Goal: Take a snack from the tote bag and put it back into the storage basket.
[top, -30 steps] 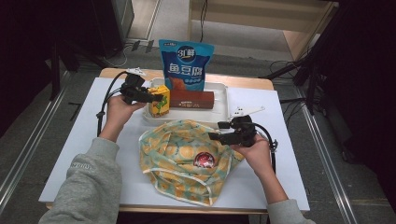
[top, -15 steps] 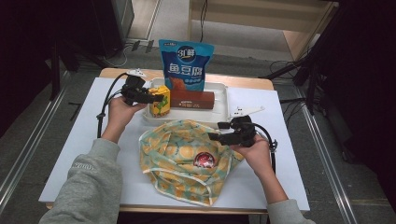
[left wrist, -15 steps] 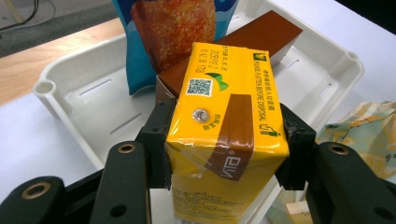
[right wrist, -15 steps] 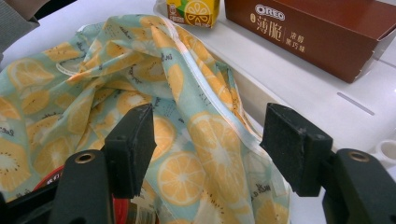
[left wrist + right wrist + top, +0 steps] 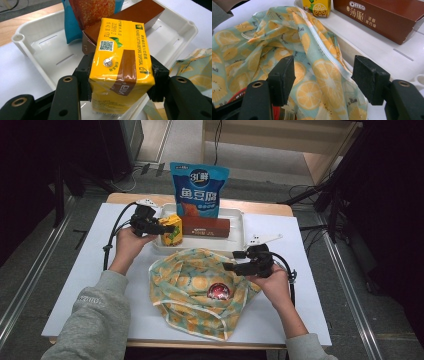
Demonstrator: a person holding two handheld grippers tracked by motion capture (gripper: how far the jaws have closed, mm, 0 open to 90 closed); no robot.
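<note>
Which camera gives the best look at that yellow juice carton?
The left gripper view: the yellow juice carton looms close, clamped between the left gripper pads. The high view shows it small in the white tray; the right gripper view catches its lower part.

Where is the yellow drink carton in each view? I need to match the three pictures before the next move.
High view: the yellow drink carton stands at the white tray's left end, between the left gripper's jaws.
Left gripper view: carton at centre, both pads pressed on its sides.
Right gripper view: carton at the top edge, beyond the fruit-print bag.
Shared landmark: the brown Oreo box beside it.
</note>
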